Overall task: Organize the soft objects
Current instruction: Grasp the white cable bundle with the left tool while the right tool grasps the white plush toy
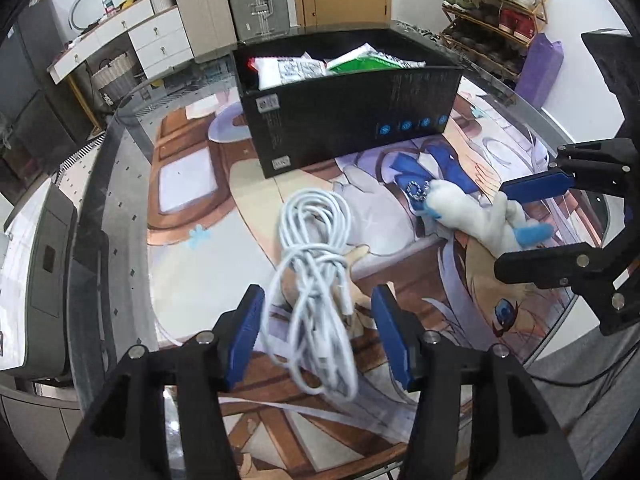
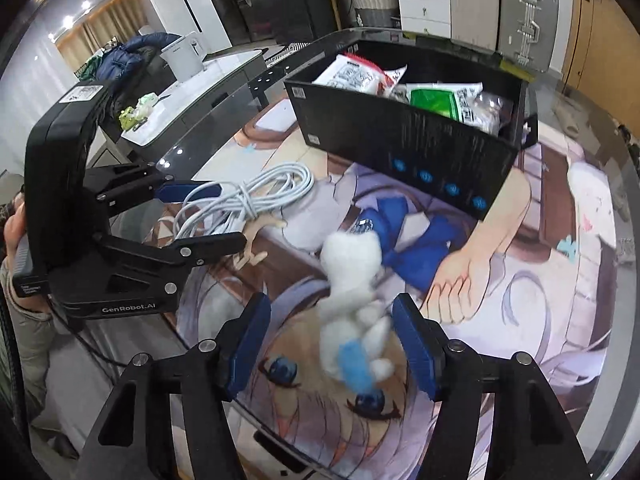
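Left wrist view, close above the table, facing steeply down past its own fingers toward the black box, right wrist view likewise from the other side, both sharing box, white cable, plush toy, printed mat

beside the matt black cardboard box, a smooth white plastic cable lies coiled. the plush toy looks fluffy cloth. the counter has a glossy glass top.
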{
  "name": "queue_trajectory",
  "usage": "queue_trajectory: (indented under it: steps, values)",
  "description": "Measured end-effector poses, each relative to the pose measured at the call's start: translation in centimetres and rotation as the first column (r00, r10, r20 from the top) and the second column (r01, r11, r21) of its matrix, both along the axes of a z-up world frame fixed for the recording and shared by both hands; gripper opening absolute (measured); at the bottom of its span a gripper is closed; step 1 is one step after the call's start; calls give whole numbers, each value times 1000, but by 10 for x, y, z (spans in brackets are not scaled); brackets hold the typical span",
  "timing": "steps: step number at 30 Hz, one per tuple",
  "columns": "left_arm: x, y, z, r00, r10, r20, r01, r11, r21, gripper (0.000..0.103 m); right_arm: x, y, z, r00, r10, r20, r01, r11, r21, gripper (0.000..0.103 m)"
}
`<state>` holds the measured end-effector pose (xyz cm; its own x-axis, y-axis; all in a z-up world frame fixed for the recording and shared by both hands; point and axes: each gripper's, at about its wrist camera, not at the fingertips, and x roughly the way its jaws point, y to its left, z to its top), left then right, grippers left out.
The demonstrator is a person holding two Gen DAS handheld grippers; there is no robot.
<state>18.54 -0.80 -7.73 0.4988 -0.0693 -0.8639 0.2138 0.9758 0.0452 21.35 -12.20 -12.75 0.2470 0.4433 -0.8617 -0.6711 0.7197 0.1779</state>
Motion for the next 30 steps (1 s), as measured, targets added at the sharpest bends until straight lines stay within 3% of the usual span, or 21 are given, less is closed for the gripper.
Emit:
queue_trajectory:
  steps: [10,12,13,15,19,30]
  values:
    - [17,2,-9,999,34,-26,-35,999,-13,60,9,21,-12,997,2,75,8,992,-125,64]
    - [18,-1,-9,999,29,-27,-30,999,-16,56,9,20,-14,998,6,63,2,992,-130,51]
    - [17,-2,-8,999,25,-26,-25,1000,-18,46,11,21,-16,998,6,60,1,992,-130,49]
    - [16,-2,-8,999,21,-25,-22,1000,-20,37,11,16,-16,999,5,51,2,992,-130,37]
    - [14,-5,-6,1000,-10,-23,9,1000,-23,30,9,12,-15,999,2,47,4,992,-128,35]
    - [6,-11,5,999,-50,5,50,998,-41,30,8,6,-8,998,-15,57,21,995,-100,35]
